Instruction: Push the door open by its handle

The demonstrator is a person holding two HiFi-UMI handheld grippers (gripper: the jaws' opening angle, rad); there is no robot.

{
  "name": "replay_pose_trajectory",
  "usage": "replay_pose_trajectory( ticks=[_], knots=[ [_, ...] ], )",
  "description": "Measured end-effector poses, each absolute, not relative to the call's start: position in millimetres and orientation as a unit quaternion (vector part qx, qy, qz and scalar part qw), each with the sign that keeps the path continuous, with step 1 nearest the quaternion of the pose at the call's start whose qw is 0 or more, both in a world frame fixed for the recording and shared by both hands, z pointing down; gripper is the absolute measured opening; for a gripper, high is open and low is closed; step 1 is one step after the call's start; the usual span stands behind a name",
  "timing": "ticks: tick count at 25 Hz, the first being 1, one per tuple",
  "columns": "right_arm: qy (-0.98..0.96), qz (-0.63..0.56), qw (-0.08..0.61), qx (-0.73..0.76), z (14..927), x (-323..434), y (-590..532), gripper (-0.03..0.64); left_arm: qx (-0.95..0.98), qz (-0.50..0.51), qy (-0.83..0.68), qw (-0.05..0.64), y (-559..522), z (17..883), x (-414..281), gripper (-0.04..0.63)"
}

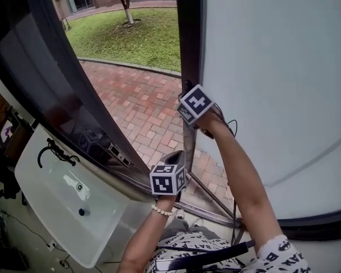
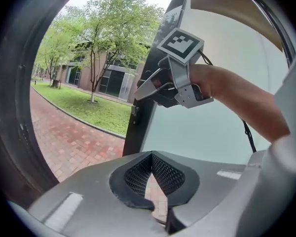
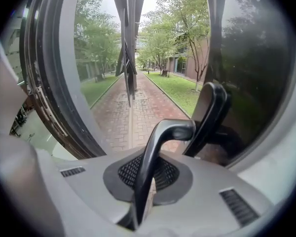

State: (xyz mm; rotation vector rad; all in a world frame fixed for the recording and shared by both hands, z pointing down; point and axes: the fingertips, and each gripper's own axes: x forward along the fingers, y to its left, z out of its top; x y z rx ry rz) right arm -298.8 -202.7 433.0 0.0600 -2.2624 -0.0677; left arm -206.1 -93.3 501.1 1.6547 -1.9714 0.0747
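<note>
The door is a frosted glass pane [image 1: 273,67] in a dark frame [image 1: 188,38], standing ajar over brick paving. Its black lever handle [image 3: 158,147] runs up between my right gripper's [image 3: 140,201] jaws, which are shut on it. In the head view the right gripper [image 1: 187,90] is at the frame's edge, arm stretched out. The left gripper view shows the right gripper [image 2: 143,90] against the door frame [image 2: 138,127]. My left gripper [image 1: 176,157] hangs lower and nearer the person, touching nothing. Its pads [image 2: 138,174] meet with nothing between them.
A white sink [image 1: 40,158] with a black tap [image 1: 54,151] sits at lower left. The fixed dark window frame [image 1: 57,84] curves along the left side of the opening. Outside lie brick paving [image 1: 142,107] and a lawn [image 1: 131,36]. The person's patterned shorts [image 1: 187,246] show below.
</note>
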Motion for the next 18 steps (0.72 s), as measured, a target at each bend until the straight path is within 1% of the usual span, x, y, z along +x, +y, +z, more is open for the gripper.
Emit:
replay_pose_trajectory(
  ticks=[4,9,18],
  knots=[
    [-0.901,-0.028,0.43,0.05,435,-293,-243,0.0,0.614,0.039,-0.736,0.282,-118,510,-216,-0.012],
    [-0.907,-0.002,0.412,0.087,428,-281,-296,-0.003,0.634,0.046,-0.719,0.282,-149,511,-219,-0.012],
    [-0.9,0.032,0.406,0.156,427,-239,-405,-0.003,0.673,0.073,-0.671,0.302,-189,542,-186,-0.012]
  ],
)
